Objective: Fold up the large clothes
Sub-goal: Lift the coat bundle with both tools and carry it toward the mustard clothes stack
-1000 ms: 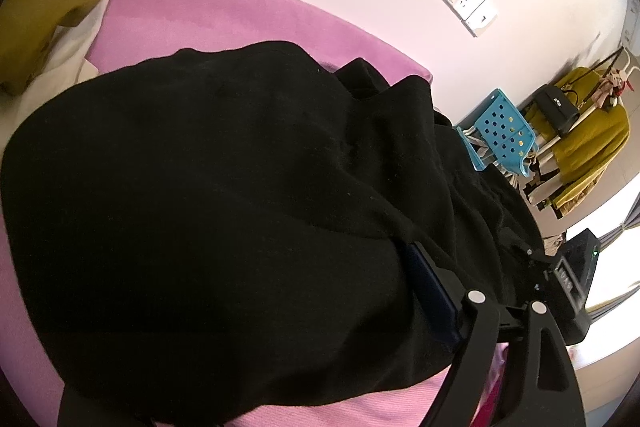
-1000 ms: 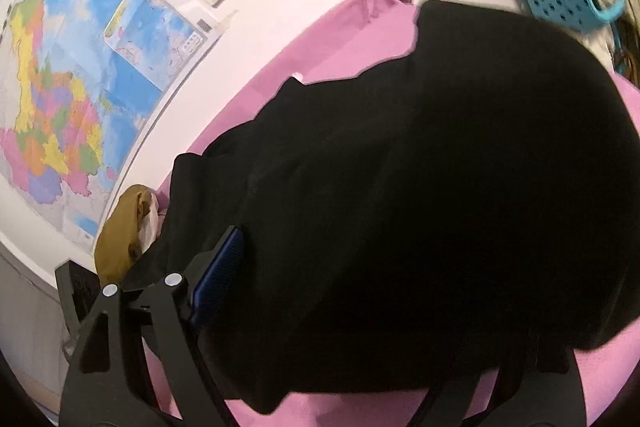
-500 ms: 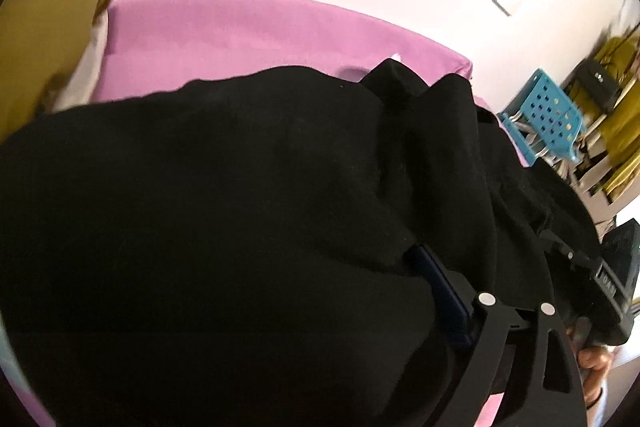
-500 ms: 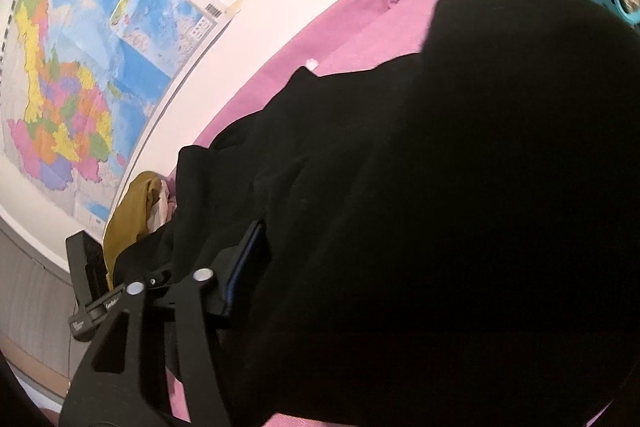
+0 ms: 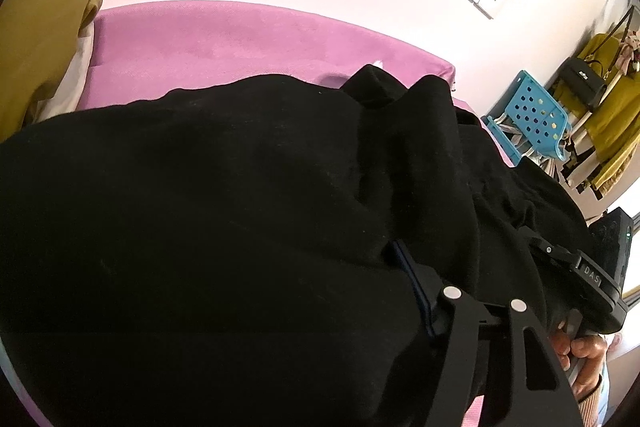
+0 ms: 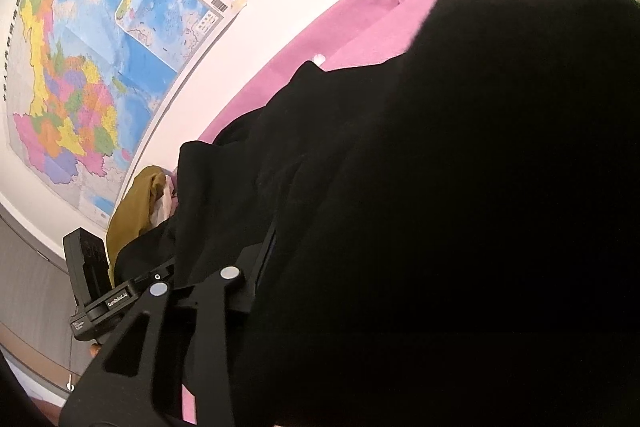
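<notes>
The left tool [image 5: 404, 267] is clenched on a fold of the black garment [image 5: 224, 211], its blue-padded finger [image 5: 412, 279] pressed into the cloth. The right tool [image 6: 268, 247] likewise grips the same garment, with fabric draped over its finger. The garment hangs bunched between and ahead of both tools, filling most of each view. Beyond it lies the pink-covered tabletop [image 5: 240, 43], against a white wall. Farther off beyond the left tool sits a mustard cloth [image 5: 36, 43]; a map [image 6: 80, 75] hangs above.
</notes>
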A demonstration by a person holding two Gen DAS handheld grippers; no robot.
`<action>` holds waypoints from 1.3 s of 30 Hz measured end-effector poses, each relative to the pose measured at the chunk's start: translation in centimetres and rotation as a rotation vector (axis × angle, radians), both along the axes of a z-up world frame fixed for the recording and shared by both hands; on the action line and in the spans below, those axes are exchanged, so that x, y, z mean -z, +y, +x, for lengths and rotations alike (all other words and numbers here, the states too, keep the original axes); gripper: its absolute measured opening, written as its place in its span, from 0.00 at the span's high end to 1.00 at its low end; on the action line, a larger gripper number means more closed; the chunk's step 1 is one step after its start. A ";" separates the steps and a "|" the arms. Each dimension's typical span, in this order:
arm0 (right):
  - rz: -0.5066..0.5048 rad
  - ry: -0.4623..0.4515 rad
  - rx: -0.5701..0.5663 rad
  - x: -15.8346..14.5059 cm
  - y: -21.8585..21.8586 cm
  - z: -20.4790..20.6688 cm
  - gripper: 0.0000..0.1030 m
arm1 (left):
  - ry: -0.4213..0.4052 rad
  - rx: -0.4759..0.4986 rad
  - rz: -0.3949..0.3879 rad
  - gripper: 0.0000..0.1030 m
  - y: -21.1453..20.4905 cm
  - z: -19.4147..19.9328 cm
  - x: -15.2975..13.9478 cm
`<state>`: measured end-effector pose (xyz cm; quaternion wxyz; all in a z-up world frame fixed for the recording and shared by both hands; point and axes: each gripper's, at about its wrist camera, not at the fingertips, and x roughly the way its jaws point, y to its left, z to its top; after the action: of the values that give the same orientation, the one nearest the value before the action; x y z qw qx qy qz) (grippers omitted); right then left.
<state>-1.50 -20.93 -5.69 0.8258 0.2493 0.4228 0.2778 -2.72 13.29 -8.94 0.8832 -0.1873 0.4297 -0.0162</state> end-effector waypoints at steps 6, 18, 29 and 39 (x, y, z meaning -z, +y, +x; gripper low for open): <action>0.002 0.000 -0.024 -0.2 0.5 0.4 0.63 | -0.010 -0.002 -0.030 0.39 0.2 0.1 0.2; -0.004 -0.275 -0.145 -11.3 2.0 -2.1 0.79 | -0.140 0.028 -0.064 0.68 1.1 -1.3 -6.7; -0.005 -0.468 -0.262 -20.0 7.7 -2.8 0.79 | -0.281 -0.021 0.029 0.69 4.7 -4.0 -15.5; 0.069 -0.611 -0.368 -26.3 14.6 -1.8 0.79 | -0.390 -0.155 0.141 0.69 11.5 -6.8 -23.5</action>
<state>-3.31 -6.32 20.57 0.8414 0.1023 0.1844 0.4976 -9.51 24.83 14.54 0.9590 -0.1509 0.2353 0.0458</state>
